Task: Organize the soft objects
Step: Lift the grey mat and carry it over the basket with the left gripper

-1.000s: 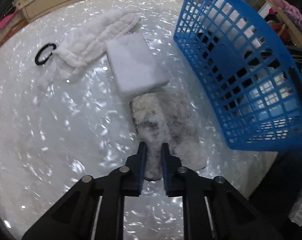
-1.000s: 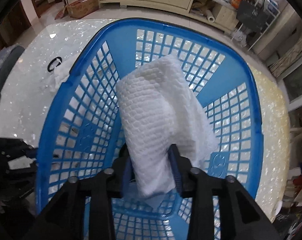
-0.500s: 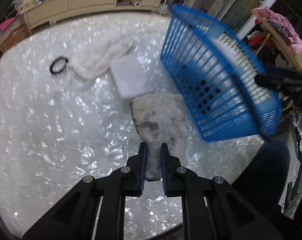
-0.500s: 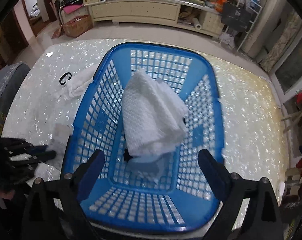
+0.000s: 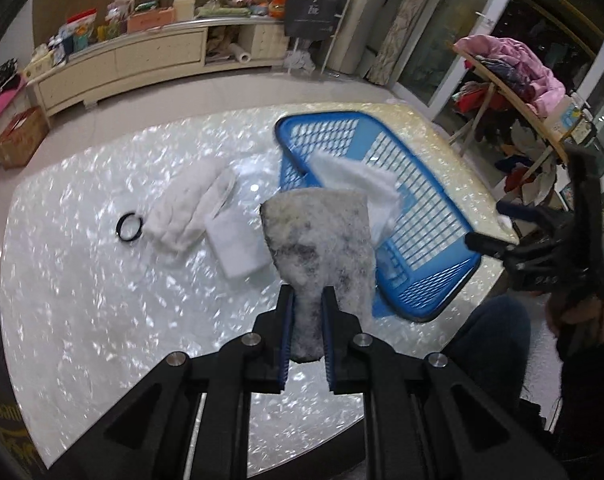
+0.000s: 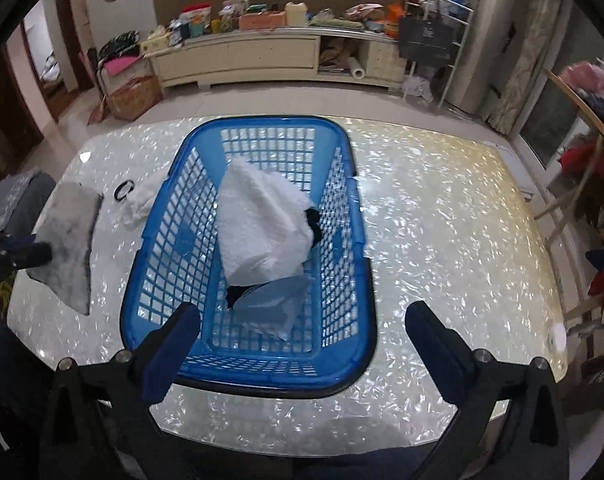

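Grey fleecy cloth (image 5: 318,240), clamped at its lower edge between the closed fingers of the left gripper (image 5: 306,334) and held clear of the pearly table (image 5: 81,300), at frame centre of the left wrist view. Blue basket (image 6: 257,376) at centre of the right wrist view, already containing a white towel (image 6: 261,232) and a pale blue item (image 6: 269,308). Right gripper (image 6: 302,340) spread wide and empty at lower frame, short of the basket. Step in hand, by judgement: transfer of the cloth. Next required: carriage rightward over the rim, then release. White folded cloths (image 5: 205,212) and black ring (image 5: 129,227) left on the table, upper left.
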### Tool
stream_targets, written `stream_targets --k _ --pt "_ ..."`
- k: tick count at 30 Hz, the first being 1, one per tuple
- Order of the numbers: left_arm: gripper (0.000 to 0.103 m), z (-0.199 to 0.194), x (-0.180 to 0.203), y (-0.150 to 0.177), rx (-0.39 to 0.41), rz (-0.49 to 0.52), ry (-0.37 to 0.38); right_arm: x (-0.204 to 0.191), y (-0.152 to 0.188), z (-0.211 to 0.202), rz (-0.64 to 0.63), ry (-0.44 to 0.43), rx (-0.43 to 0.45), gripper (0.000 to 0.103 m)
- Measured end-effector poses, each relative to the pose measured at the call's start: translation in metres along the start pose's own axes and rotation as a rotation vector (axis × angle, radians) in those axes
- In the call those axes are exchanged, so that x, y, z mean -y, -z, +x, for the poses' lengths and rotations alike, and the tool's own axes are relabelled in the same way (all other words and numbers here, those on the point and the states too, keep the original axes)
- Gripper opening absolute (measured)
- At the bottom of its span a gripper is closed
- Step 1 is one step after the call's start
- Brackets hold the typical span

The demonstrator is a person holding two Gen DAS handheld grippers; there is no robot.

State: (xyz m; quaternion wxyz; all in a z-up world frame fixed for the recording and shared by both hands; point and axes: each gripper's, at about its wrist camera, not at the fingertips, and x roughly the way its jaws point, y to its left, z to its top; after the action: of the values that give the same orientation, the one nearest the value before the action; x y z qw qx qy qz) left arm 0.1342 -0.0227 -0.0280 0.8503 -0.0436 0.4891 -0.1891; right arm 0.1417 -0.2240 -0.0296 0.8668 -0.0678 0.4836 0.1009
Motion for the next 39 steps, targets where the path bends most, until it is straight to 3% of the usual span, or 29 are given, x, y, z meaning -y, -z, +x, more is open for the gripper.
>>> stream_targets --k 6,17,28,39 --pt "0.012 0.014 0.021 -0.026 -0.01 0.054 0.015 -0.001 -0.002 0.015 0.067 -0.004 0.015 0.103" --pt "0.012 0.078 0.058 -0.073 -0.082 0.142 0.036 0.016 0.003 0.035 0.106 0.012 0.006 0.103" --pt "0.012 0.155 0.068 -0.115 -0.158 0.188 -0.013 0.025 0.004 0.05 0.15 -0.006 -0.014 0.103" --pt "0.012 0.206 0.074 -0.129 -0.243 0.263 -0.105 0.03 0.001 0.06 0.178 -0.038 -0.026 0.103"
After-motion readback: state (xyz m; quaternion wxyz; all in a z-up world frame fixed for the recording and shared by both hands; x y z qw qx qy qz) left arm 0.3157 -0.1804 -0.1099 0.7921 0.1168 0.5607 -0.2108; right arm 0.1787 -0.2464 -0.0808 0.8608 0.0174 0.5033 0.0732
